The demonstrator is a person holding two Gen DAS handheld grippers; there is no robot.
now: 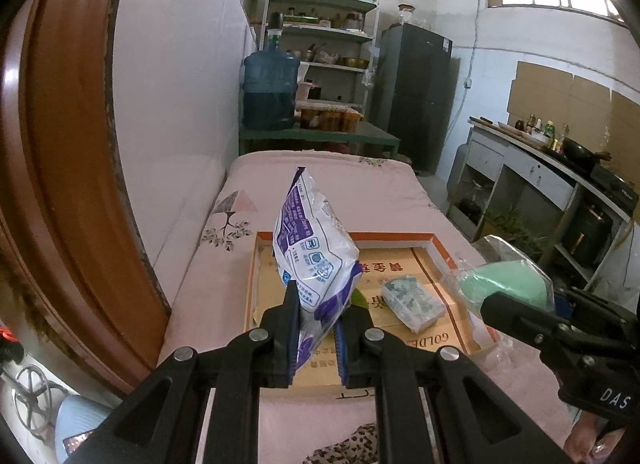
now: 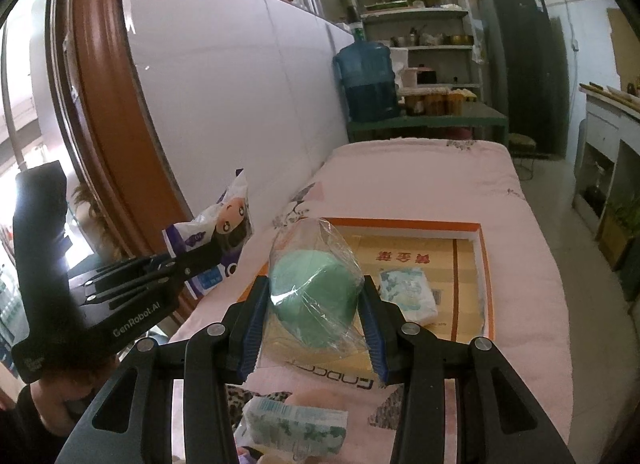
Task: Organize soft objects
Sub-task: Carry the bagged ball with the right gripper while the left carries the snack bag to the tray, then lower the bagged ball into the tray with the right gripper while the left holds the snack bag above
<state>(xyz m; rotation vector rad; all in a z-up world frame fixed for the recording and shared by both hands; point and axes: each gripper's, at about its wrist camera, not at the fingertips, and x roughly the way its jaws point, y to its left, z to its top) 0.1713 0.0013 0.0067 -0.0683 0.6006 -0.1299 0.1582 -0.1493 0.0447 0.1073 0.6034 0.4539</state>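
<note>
My left gripper (image 1: 316, 304) is shut on a white and purple plastic pack (image 1: 310, 248), held upright above the near left part of a shallow orange-rimmed cardboard box (image 1: 394, 236). The pack also shows in the right wrist view (image 2: 224, 232). My right gripper (image 2: 314, 296) is shut on a green sponge in clear wrap (image 2: 316, 296), above the box's near edge (image 2: 400, 224); it shows in the left wrist view (image 1: 508, 284). A small green-patterned tissue pack (image 1: 414, 304) lies inside the box (image 2: 408, 292). Another tissue pack (image 2: 296, 428) lies on the bed near me.
The box sits on a pink bed cover (image 1: 320, 176) along a white wall (image 1: 180, 104). A leopard-print cloth (image 1: 348, 448) lies at the near edge. A green table with a water jug (image 1: 270, 92) stands beyond the bed, a counter (image 1: 540, 168) at right.
</note>
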